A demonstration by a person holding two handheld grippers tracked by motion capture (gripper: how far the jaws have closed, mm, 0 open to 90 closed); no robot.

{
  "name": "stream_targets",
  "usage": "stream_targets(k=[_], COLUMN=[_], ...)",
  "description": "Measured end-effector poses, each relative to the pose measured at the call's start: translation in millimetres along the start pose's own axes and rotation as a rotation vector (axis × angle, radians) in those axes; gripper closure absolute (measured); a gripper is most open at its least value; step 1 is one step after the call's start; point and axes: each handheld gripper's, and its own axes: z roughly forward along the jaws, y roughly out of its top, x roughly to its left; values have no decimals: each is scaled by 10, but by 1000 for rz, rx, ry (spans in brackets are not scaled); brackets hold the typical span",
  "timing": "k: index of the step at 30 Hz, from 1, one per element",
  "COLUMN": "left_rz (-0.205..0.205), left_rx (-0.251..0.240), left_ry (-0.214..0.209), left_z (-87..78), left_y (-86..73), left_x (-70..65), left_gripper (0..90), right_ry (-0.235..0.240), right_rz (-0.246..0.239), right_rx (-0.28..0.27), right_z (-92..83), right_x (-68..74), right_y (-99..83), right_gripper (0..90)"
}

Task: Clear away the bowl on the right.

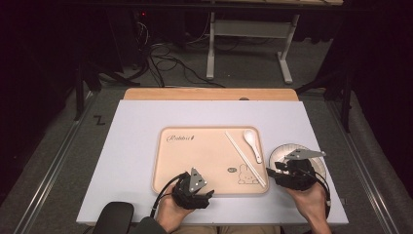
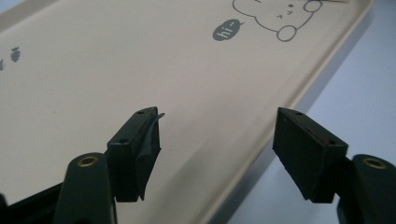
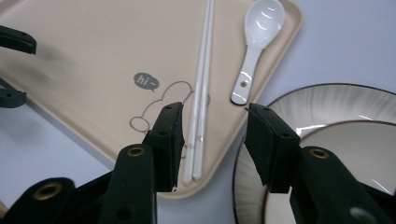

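Two thin chopsticks (image 3: 201, 88), stiff, light and probably slippery, lie on the tray (image 1: 204, 156) beside the spoon (image 3: 257, 42); both the left gripper (image 2: 217, 140) and right gripper (image 3: 212, 135) are open and empty, and a hold near the middle seems best.

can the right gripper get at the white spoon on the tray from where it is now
Probably yes. The right gripper is open, and the spoon lies uncovered ahead of it on the tray, beside the chopsticks.
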Motion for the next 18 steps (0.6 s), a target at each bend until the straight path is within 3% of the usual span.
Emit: stream_targets(k=[6, 15, 18], left_rz=[-33, 0, -5], left_rx=[-1, 21, 8], left_ry=[-11, -38, -38], left_z=[66, 146, 164], left_y=[34, 34, 47], left_x=[-4, -62, -76], left_gripper=[304, 312, 302], right_ry=[-54, -151, -182], right_rz=[46, 135, 160], right_rx=[-14, -12, -3], right_z=[-113, -283, -323], right_x=[-125, -331, -397], right_y=[-97, -288, -354], right_gripper=[580, 603, 605])
